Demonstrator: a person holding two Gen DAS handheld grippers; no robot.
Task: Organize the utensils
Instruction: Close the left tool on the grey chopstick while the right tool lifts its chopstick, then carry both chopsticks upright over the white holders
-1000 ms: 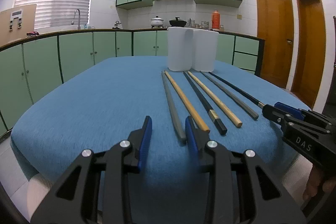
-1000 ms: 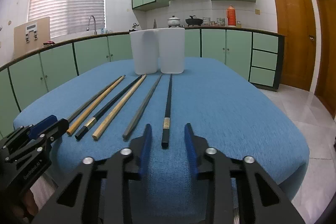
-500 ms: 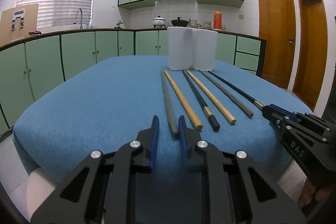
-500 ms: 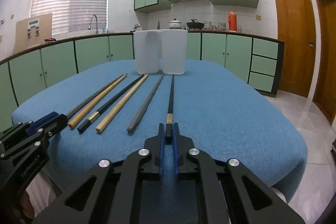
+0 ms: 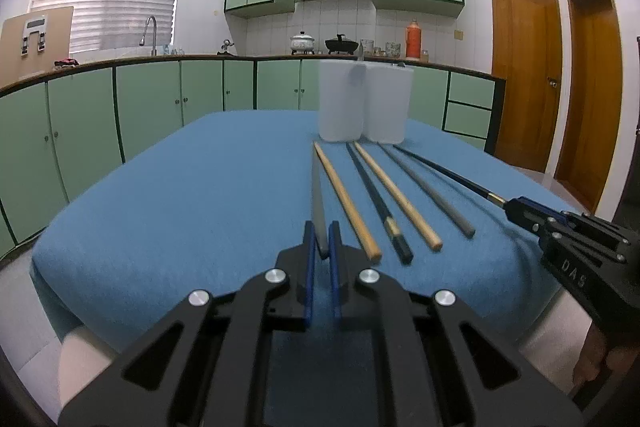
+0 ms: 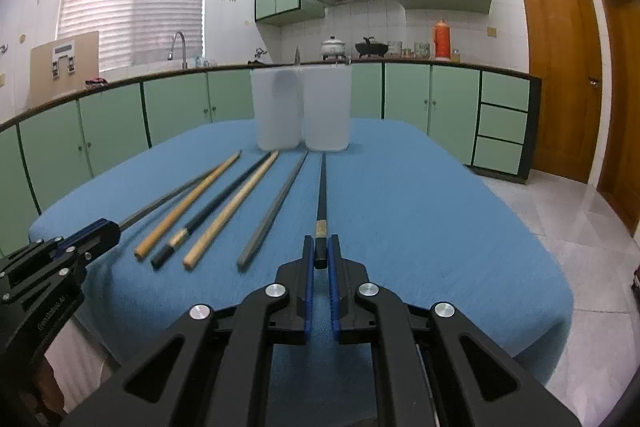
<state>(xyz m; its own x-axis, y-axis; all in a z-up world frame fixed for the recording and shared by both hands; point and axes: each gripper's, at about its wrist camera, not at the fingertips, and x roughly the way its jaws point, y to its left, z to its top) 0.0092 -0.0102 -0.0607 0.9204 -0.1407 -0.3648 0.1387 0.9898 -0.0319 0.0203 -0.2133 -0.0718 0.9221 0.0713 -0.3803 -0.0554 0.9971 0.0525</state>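
Note:
Several chopsticks lie side by side on the blue table [image 5: 192,195], pointing at two white cups [image 5: 341,105] [image 5: 388,107]. My left gripper [image 5: 321,241] is closing tight on the near end of the leftmost grey chopstick [image 5: 317,191], with its pads pressing on it. My right gripper [image 6: 320,247] is shut on the near end of the rightmost black chopstick [image 6: 321,187]. Both sticks still rest on the cloth. Between them lie two wooden chopsticks [image 6: 188,207] [image 6: 232,207], a black one [image 6: 212,205] and a grey one [image 6: 276,205].
The cups [image 6: 279,109] [image 6: 327,109] stand touching at the table's far middle. The table's front edge runs just under both grippers. Green cabinets [image 5: 80,131] ring the room behind, and wooden doors [image 5: 524,75] stand on the right. A tiled floor [image 6: 580,227] lies right of the table.
Both grippers went from open to shut and moved forward. The left closed around the grey chopstick's end, the right around the black one's end.

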